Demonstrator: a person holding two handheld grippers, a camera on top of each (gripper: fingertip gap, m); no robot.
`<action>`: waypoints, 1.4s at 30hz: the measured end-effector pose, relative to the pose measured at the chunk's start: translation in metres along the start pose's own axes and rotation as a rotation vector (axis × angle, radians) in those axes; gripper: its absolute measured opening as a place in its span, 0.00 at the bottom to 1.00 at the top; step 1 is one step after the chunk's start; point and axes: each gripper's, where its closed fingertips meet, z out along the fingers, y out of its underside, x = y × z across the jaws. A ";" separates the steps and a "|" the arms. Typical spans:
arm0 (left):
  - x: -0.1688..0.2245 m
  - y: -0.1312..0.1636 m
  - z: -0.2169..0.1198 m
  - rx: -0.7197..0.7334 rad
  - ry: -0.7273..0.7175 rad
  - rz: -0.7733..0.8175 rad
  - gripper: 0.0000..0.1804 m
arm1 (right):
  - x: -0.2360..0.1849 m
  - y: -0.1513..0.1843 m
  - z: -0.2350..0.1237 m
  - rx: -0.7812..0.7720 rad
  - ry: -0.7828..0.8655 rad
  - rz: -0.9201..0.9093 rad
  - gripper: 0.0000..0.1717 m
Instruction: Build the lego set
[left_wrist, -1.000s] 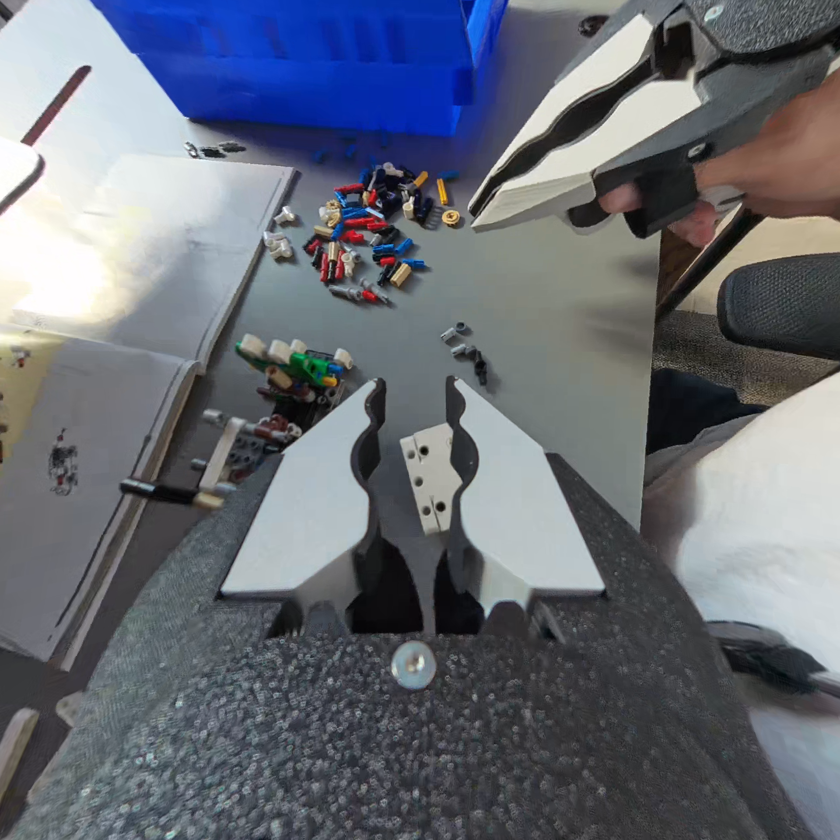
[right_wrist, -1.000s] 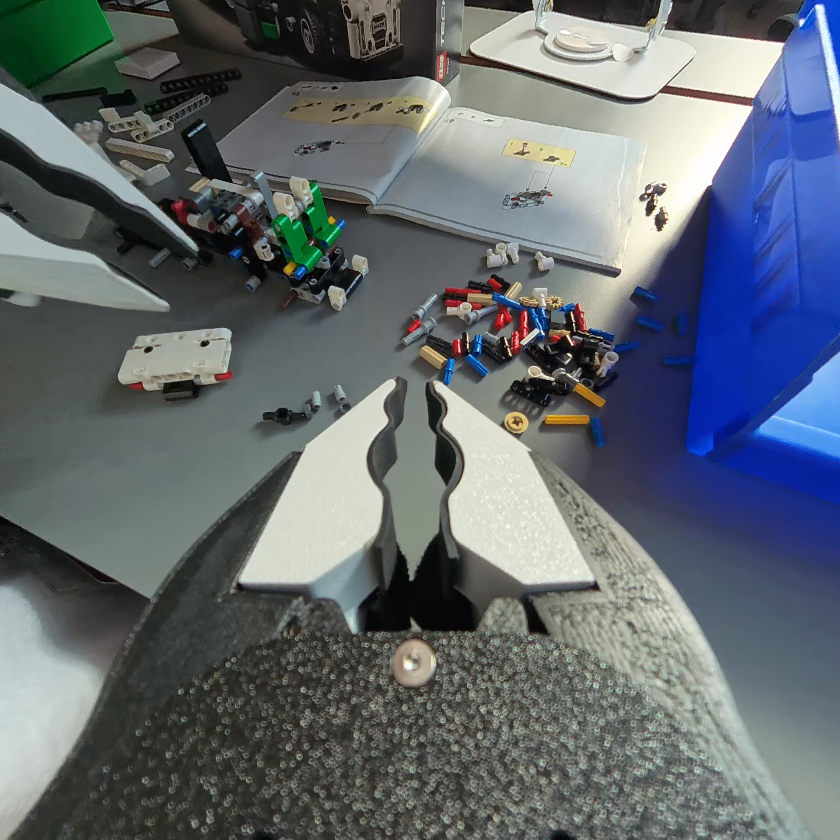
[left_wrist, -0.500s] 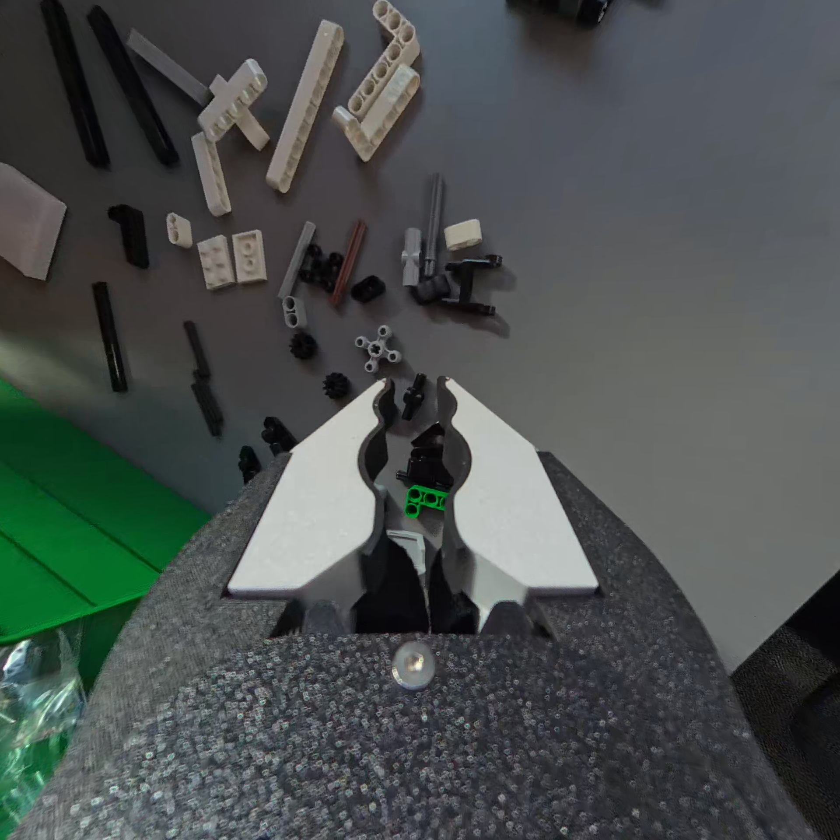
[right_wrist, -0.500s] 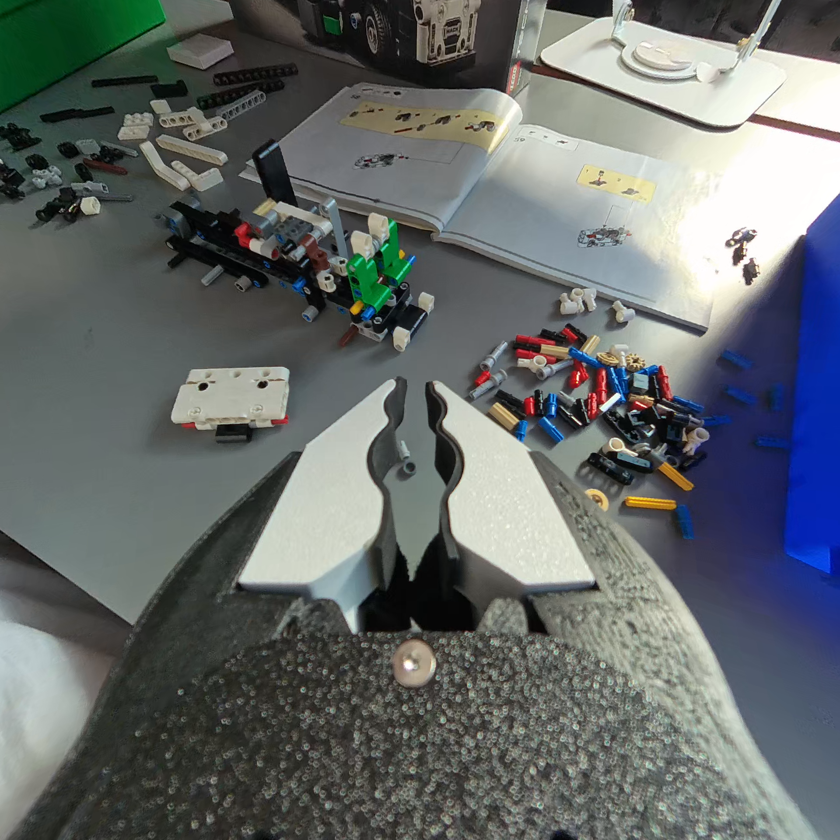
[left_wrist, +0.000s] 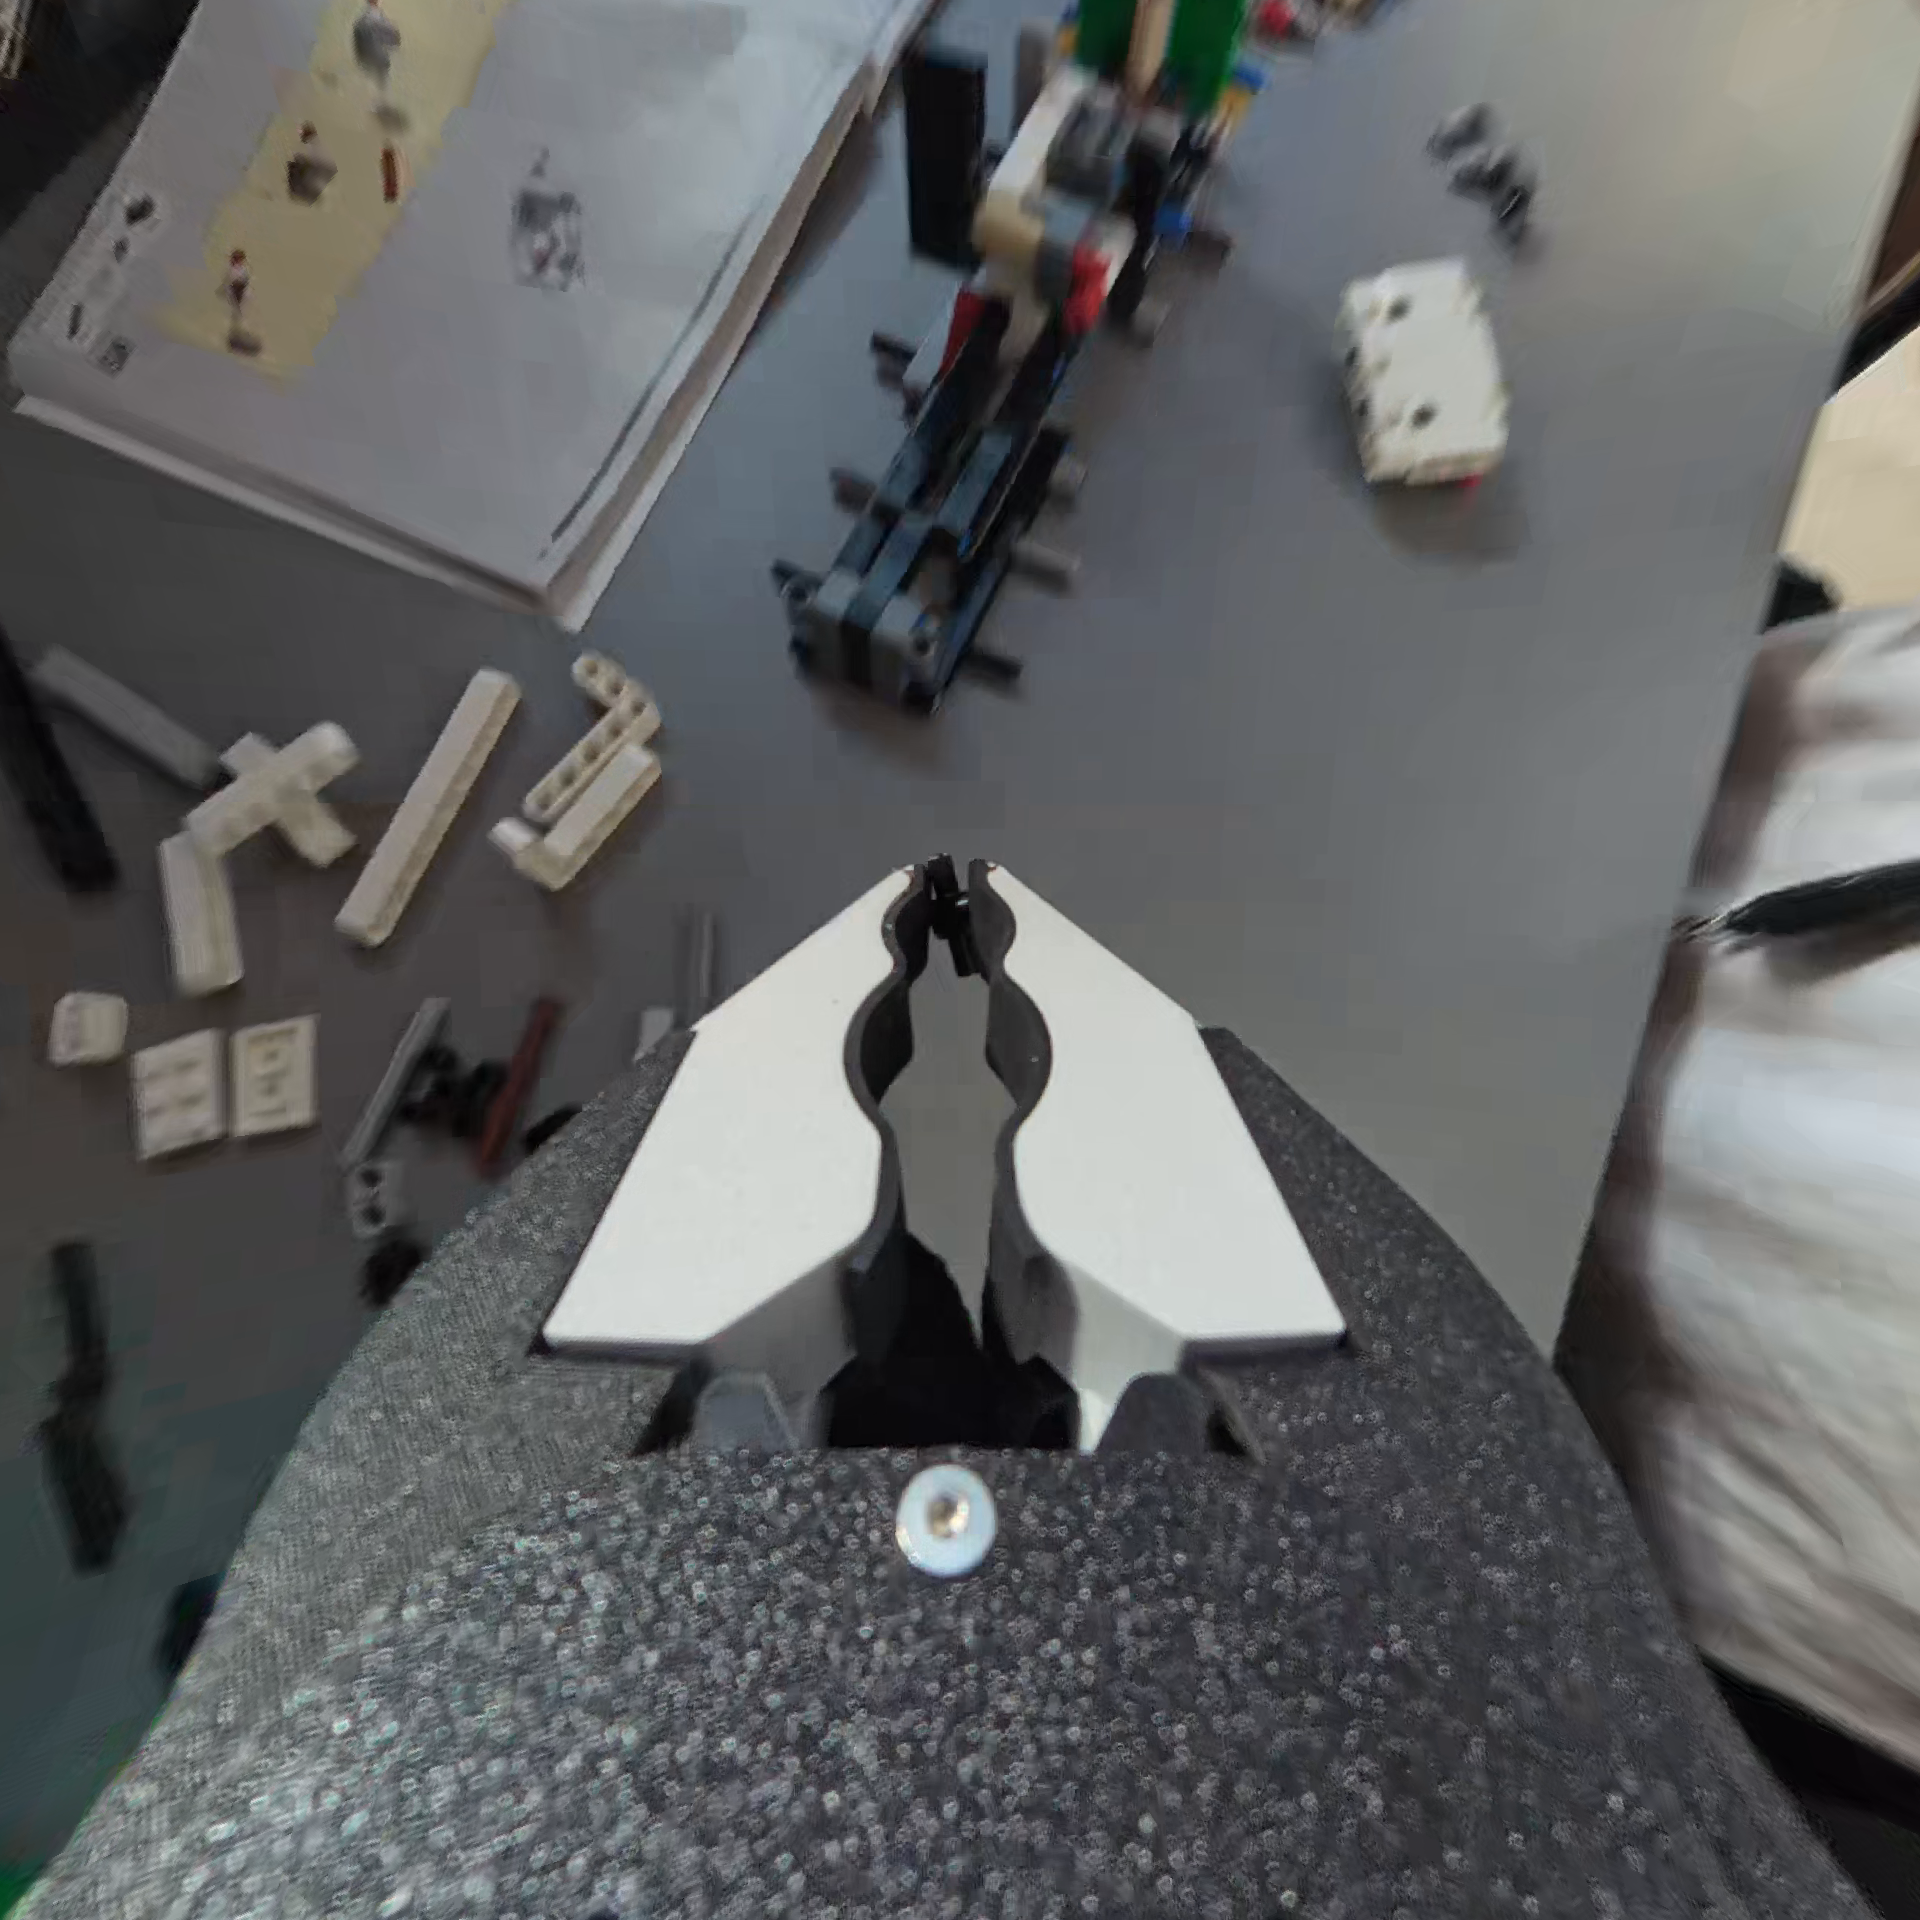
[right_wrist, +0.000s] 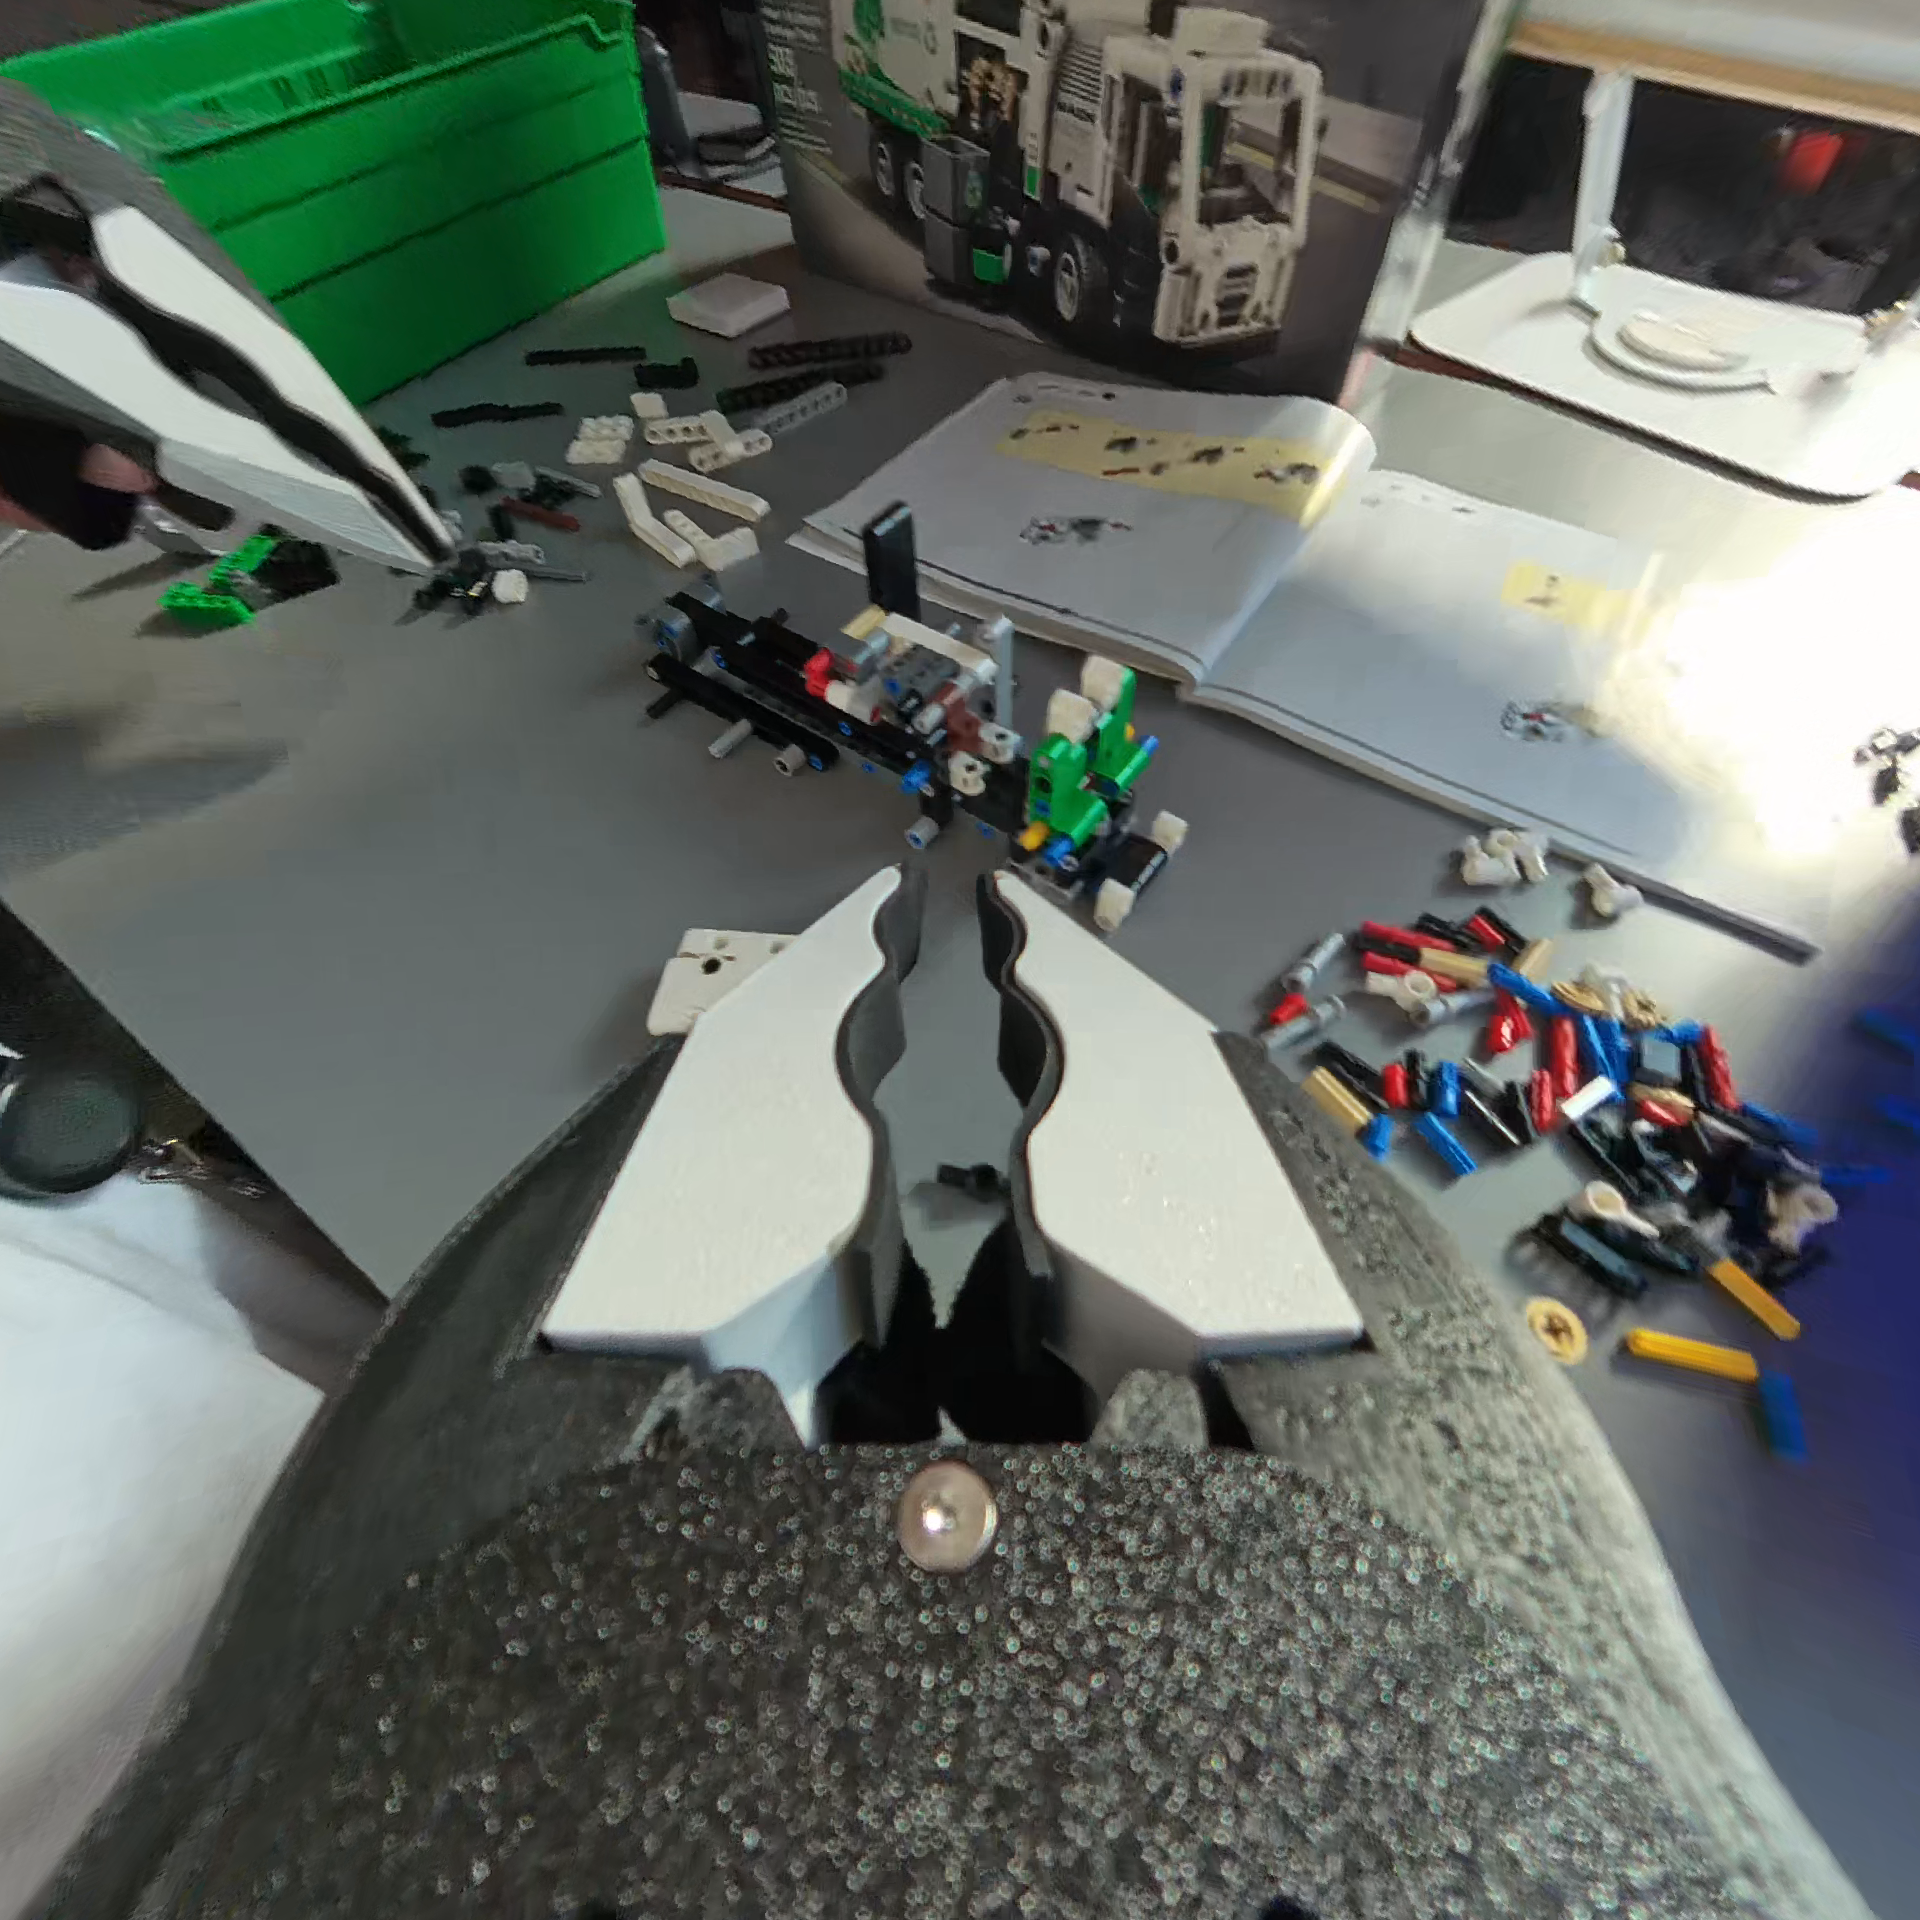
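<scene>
My left gripper (left_wrist: 948, 883) pinches a small black pin (left_wrist: 951, 920) tight at its tips, above the grey table (left_wrist: 1299, 727). My right gripper (right_wrist: 948, 894) is a little open and empty, near the half-built truck frame (right_wrist: 894, 717).

Daylight enters from the right, burning out the open booklet's (right_wrist: 1558, 665) right page in white glare. The grey table (right_wrist: 416, 883) is evenly lit, with soft shadows under the parts. The left wrist view is motion-blurred: booklet (left_wrist: 416, 260) and model (left_wrist: 987, 468) are smeared. Both views bend at the edges, and the near gripper bodies are soft.
</scene>
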 end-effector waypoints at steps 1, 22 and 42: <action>0.017 -0.023 0.006 0.103 0.079 -0.059 0.02 | -0.016 -0.008 0.003 0.025 -0.071 -0.041 0.07; 0.118 -0.145 0.056 0.390 0.896 -0.712 0.02 | -0.064 -0.024 0.021 0.097 -0.125 -0.386 0.13; 0.031 -0.082 0.047 0.447 -0.102 -0.094 0.10 | 0.030 0.088 -0.023 -0.254 0.056 -0.020 0.13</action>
